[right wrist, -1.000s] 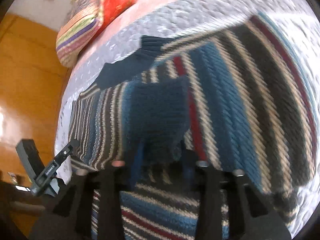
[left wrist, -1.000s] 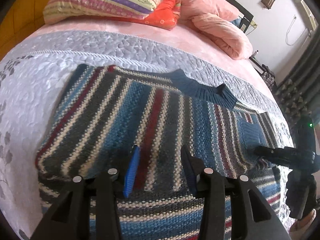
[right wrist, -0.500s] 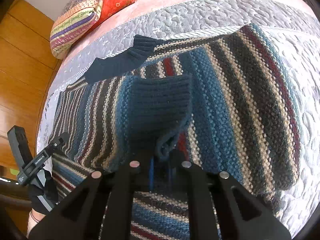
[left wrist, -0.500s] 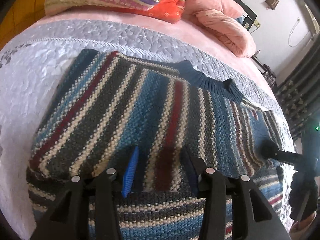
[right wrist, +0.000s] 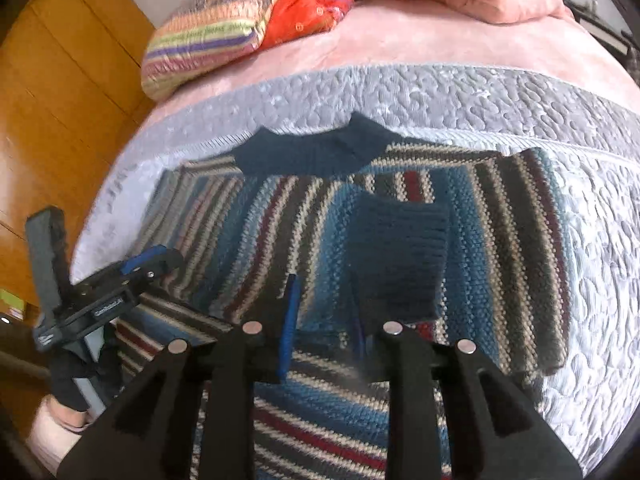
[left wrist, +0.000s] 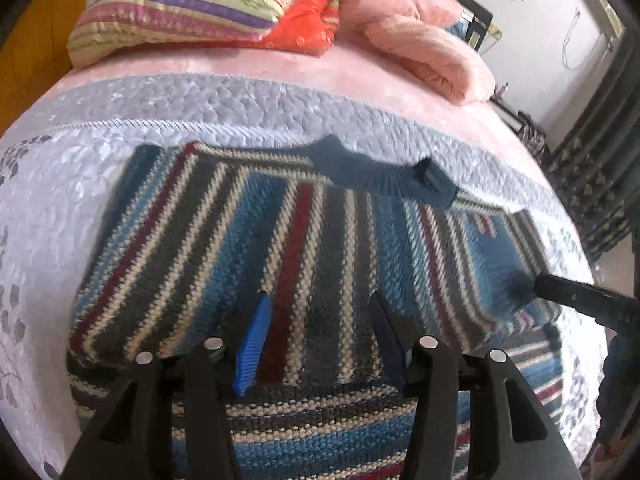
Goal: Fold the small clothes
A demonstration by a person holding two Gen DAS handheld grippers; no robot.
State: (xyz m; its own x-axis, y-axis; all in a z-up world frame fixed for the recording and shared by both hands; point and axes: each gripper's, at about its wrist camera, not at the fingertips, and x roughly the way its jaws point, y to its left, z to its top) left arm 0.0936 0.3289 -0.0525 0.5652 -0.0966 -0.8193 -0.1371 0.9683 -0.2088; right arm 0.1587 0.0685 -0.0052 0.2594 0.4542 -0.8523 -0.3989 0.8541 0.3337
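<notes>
Striped knit sweater lies flat on grey quilted bedspread, collar toward the pillows. Sleeve cuff folded onto sweater body. L gripper jaws apart over lower sweater, holding nothing. R gripper jaws apart, just below cuff.

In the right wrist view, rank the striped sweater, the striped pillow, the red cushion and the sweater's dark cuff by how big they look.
1. striped sweater, by far the largest.
2. striped pillow.
3. dark cuff and red cushion look alike; the cuff lies much nearer the camera, so I won't rank them.
</notes>
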